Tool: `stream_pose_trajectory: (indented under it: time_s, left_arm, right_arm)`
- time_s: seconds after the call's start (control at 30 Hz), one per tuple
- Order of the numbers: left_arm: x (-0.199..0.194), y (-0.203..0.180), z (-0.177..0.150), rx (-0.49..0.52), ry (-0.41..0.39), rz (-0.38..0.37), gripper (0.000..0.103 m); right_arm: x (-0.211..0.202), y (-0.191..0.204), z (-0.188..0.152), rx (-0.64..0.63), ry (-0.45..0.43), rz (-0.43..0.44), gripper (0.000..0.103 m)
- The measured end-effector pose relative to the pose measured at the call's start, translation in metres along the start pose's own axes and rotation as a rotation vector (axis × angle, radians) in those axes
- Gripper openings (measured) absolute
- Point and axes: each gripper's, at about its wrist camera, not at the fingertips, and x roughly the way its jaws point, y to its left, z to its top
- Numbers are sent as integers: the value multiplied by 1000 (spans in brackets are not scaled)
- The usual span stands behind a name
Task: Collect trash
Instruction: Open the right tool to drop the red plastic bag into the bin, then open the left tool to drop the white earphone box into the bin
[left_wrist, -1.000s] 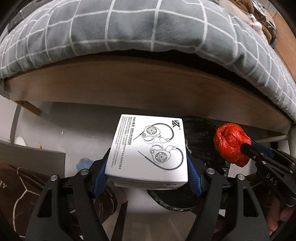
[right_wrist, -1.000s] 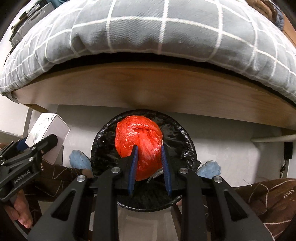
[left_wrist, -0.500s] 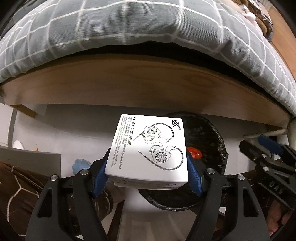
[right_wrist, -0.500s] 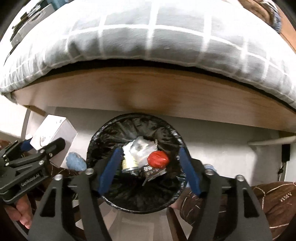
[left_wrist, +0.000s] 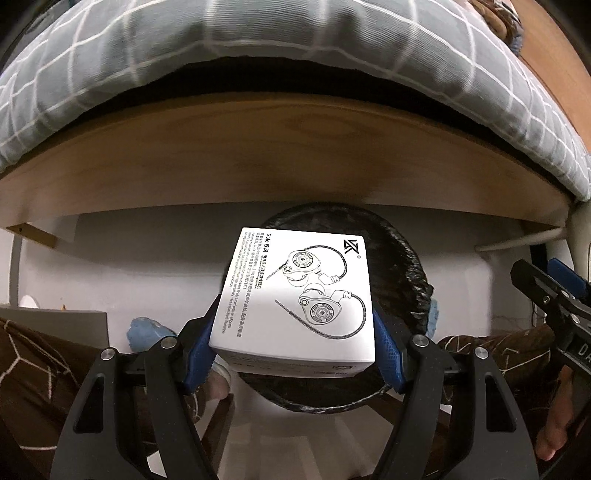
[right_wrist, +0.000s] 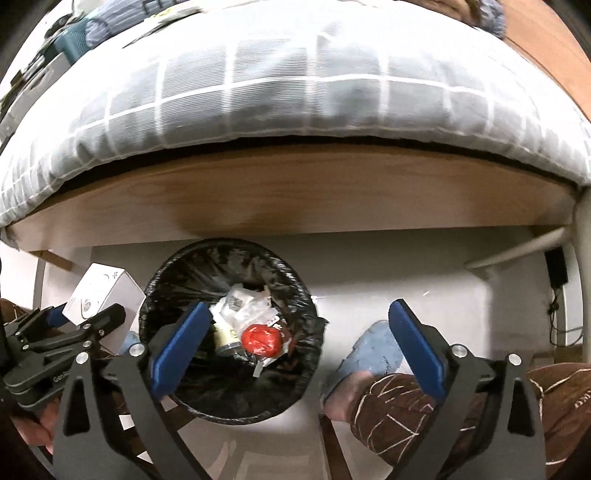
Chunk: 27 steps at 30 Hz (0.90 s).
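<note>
My left gripper (left_wrist: 295, 343) is shut on a white earphone box (left_wrist: 299, 295) and holds it over the black-lined trash bin (left_wrist: 410, 273). In the right wrist view the same box (right_wrist: 103, 295) shows at the bin's left rim. The bin (right_wrist: 173, 266) holds a red plastic ball (right_wrist: 260, 339) and white wrappers (right_wrist: 240, 306). My right gripper (right_wrist: 299, 347) is open and empty, above the bin's right side. It also shows at the right edge of the left wrist view (left_wrist: 550, 288).
A wooden bed frame (right_wrist: 295, 199) with a grey checked quilt (right_wrist: 295, 85) overhangs the bin. The person's legs in brown trousers (right_wrist: 406, 406) and blue slippers (right_wrist: 373, 350) flank the bin. A white bed leg (right_wrist: 580, 258) stands at right.
My right gripper opened and dropped the red ball into the bin, then drew back to the right. My left gripper carried the box rightward over the bin.
</note>
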Motion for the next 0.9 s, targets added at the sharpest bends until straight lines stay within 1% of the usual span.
stream_pose_trajectory:
  time_s: [0.2,0.33,0.4,0.6,0.73,0.83,0.9]
  left_arm:
    - [8,-18,-3,17,-6,8,70]
    - [13,-30,-7,33,8,3,70]
    - [15,-34,-7,37,15,-2,70]
    - [17,-44,-6,53,3,-1,70]
    - [19,-49,-5,66,-2,-5,71]
    - [19,-53,-5,84,-17,6,73]
    - [20,-56,-6,99,-17,10,82]
  right_arm:
    - [-4,-13,-5,11,-35,-23,94]
    - [1,-18,-8,15,-23,-16,94]
    - [2,-20,-11,3,-22,-26,94]
    - [3,-20,-8,3,-26,-19,94]
    - [6,-21,-9,8,-8,-15,94]
    - [5,-19,-10,-1,-10,-11,94]
    - [6,-17,-10,-10,-9,-12,94]
